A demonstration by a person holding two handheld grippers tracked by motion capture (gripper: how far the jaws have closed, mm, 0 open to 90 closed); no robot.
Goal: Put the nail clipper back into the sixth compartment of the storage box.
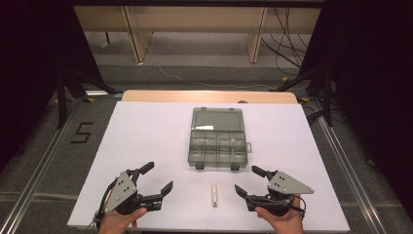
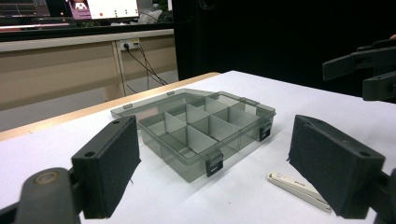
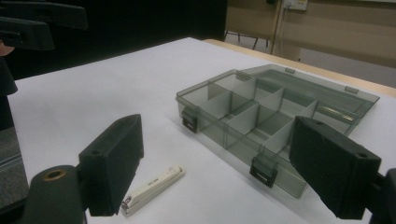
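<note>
Resting on the white table (image 1: 146, 141), an open grey box (image 1: 216, 139) with divided compartments sits at centre, its lid laid flat toward 12 o'clock. A small white clipper (image 1: 214, 195) lies near the box at 6 o'clock, between the grippers. Left gripper (image 1: 158, 178) at 7 o'clock and right gripper (image 1: 248, 181) at 5 o'clock both have jaws spread, grasping nothing.
</note>
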